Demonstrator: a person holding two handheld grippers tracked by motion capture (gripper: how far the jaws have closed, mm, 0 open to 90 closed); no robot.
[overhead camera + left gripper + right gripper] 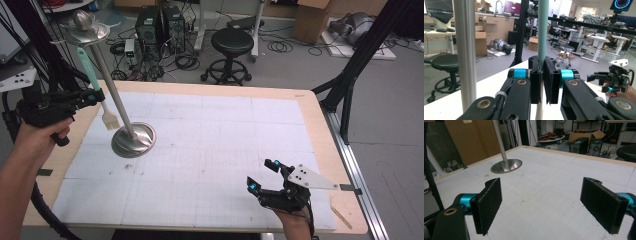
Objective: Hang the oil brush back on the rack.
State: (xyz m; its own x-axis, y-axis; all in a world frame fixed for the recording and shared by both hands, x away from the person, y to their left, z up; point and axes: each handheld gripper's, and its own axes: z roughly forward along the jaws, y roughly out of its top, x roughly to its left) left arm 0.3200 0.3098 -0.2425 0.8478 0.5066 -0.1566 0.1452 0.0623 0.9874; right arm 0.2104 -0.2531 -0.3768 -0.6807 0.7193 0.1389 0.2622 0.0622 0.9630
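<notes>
While clamped in the left gripper (92, 97) by its mint-green handle, the brush (95, 80) hangs bristles-down just beside the pole of the metal stand (132, 140), bristle head near the stand's dished base. Jaws pinched tight on the handle, seen edge-on in the left gripper view (543, 80), pads meeting around the slim green shaft. Probably light and stiff along the handle, soft and springy at the pale bristles; smooth plastic, so liable to swivel if gripped loosely. Best held where it is now, partway down the handle, keeping the bristles free to flex. Stand itself likely top-heavy with its upper dish, polished and slick, prone to rocking if nudged by the brush. Farther from the stand, toward the near right of the white mat (210, 150), right gripper (262, 175) resting low, jaws spread wide and holding nothing.
</notes>
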